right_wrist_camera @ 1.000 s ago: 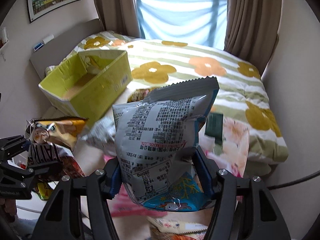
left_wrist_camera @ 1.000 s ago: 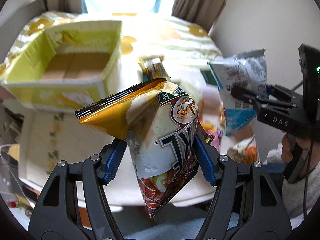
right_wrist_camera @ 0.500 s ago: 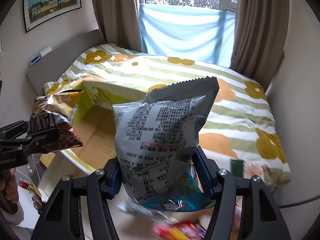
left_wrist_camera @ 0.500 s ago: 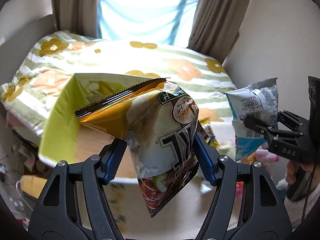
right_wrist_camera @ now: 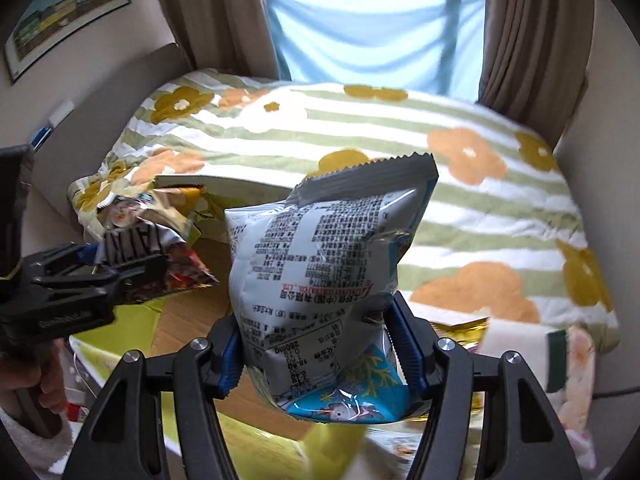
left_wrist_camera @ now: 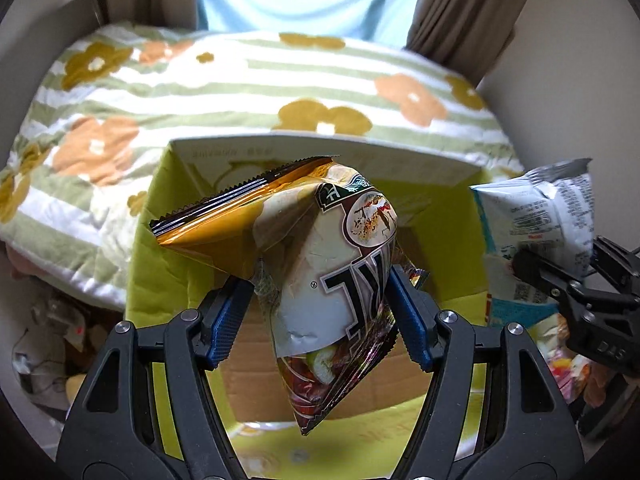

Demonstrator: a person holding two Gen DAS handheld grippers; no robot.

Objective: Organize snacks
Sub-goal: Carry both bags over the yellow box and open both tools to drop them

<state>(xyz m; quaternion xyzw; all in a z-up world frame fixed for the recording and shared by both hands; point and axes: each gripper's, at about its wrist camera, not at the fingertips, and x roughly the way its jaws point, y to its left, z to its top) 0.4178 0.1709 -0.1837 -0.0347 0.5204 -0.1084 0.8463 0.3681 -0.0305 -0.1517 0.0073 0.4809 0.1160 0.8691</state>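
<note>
Gold chip bag [left_wrist_camera: 320, 264] clamped in left claw [left_wrist_camera: 320, 316]

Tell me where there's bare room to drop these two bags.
Freest patch: the brown cardboard floor of the green box, bare between its walls under the gold chip bag in the left tongs. The flowered bedspread behind lies bare too. Crowded: right of the box, loose packets below the white-and-blue bag in the right tongs.

right gripper [right_wrist_camera: 316, 344] clamped on blue-white snack bag [right_wrist_camera: 320, 280], left gripper [right_wrist_camera: 132, 276] pinching gold chip bag [right_wrist_camera: 148, 236], both above green box [right_wrist_camera: 120, 332]
</note>
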